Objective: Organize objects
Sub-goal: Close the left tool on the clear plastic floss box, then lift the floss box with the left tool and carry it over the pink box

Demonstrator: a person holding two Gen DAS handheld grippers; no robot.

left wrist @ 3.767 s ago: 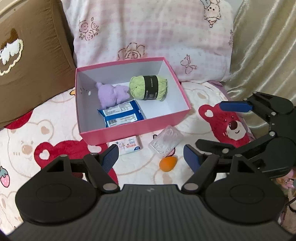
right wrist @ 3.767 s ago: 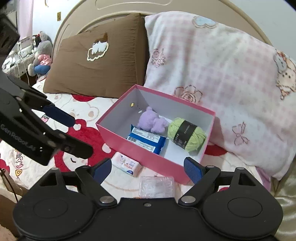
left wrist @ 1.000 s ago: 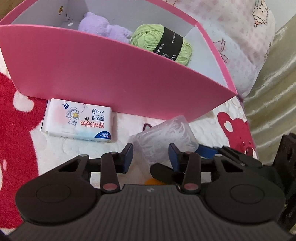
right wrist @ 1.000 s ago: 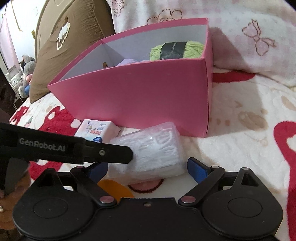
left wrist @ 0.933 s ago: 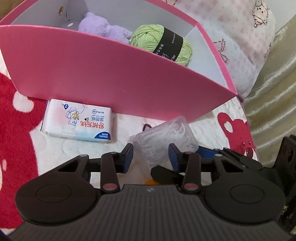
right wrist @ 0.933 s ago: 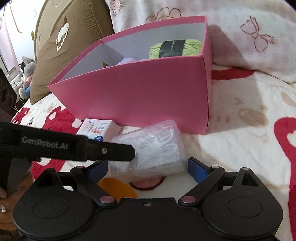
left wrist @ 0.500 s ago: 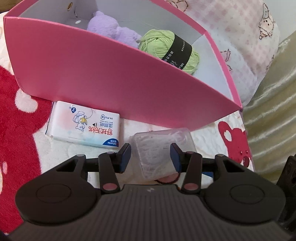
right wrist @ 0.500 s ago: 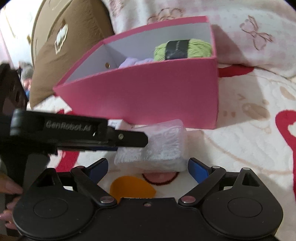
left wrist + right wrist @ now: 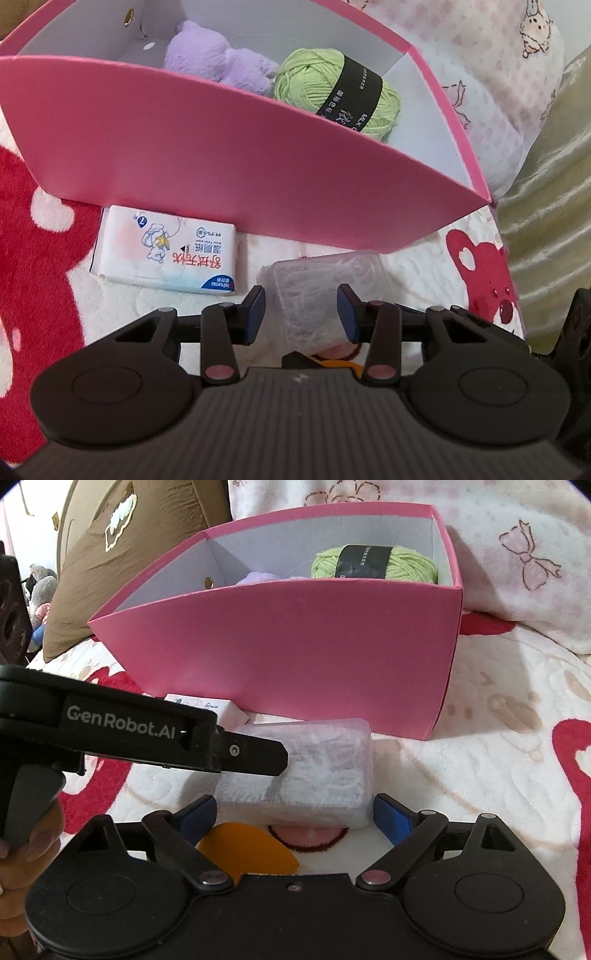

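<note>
A clear plastic box [image 9: 325, 280] of white bits lies in front of the pink box [image 9: 221, 177], on the bear blanket. My left gripper [image 9: 301, 314] has the clear box between its blue pads; the jaws are closing and press its sides. In the right wrist view one left finger [image 9: 251, 753] lies along the clear box [image 9: 325, 771]. My right gripper [image 9: 295, 816] stands wide open just short of the clear box, touching nothing. An orange egg-shaped sponge [image 9: 247, 845] lies under it. A tissue pack [image 9: 166, 254] rests by the pink wall.
Inside the pink box are a green yarn ball [image 9: 332, 92] and a purple plush [image 9: 218, 70]. A pink checked pillow [image 9: 517, 554] and a brown pillow [image 9: 110, 554] stand behind it. A person's hand [image 9: 22, 849] holds the left gripper's handle.
The clear box has turned square between the left pads and its near end has come up, uncovering more of the orange sponge. The right gripper stayed open and barely moved.
</note>
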